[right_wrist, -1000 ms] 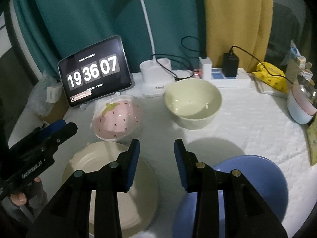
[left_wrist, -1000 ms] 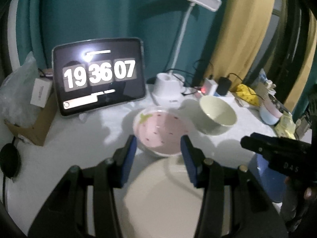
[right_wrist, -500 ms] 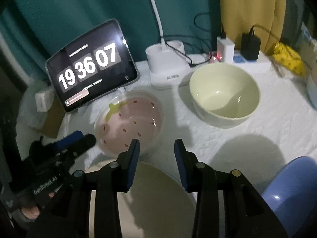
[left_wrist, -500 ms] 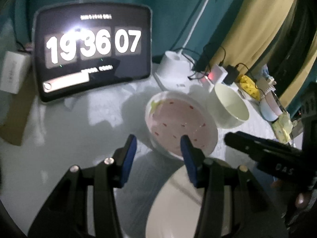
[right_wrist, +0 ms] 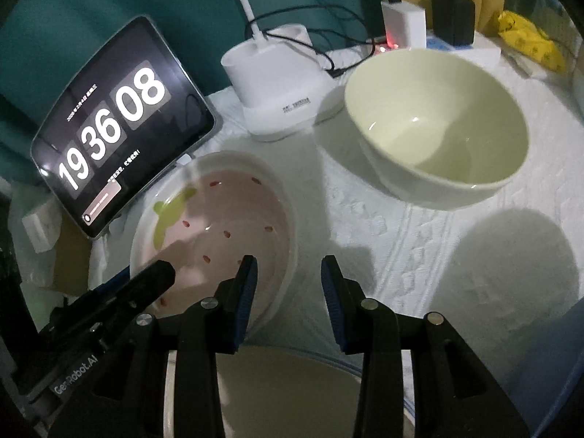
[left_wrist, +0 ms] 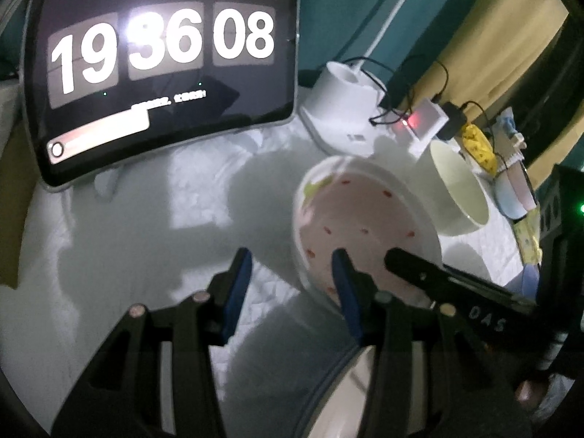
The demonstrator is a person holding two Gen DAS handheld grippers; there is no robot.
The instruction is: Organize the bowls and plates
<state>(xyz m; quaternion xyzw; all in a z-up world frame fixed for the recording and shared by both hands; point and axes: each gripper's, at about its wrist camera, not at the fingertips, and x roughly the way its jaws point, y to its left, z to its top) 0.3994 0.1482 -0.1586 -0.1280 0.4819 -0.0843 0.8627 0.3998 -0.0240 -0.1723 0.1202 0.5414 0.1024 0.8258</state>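
The left gripper [left_wrist: 292,284] is hanging over the near left rim of the shallow pink strawberry-patterned ceramic bowl [left_wrist: 361,219], its blue-padded jaws standing partly apart and gripping nothing. One finger is sitting inside the rim, over the pink inner wall; the other is standing outside it, over the white textured tablecloth [left_wrist: 146,241]. Whether either pad is touching the rim cannot be told.

To do this step well, the left jaws should be straddling the rim squarely, one pad inside and one outside, and sinking far enough to bite on the wall rather than the lip.

Just right of that, the right gripper [right_wrist: 288,284] is mirroring it at the bowl's near right rim, likewise partly apart and empty, with its left finger over the inside and its right finger over the cloth. Both sides probably want to be closing together, so the bowl is lifting level and not tipping.

Beneath and nearer than both sets of jaws, the cream round plate [right_wrist: 284,394] is lying flat; the lift needs to be clearing its edge.

Farther right, beyond the right gripper's right finger, the pale green deep ceramic bowl [right_wrist: 438,124] is standing well apart, a likely nesting partner.
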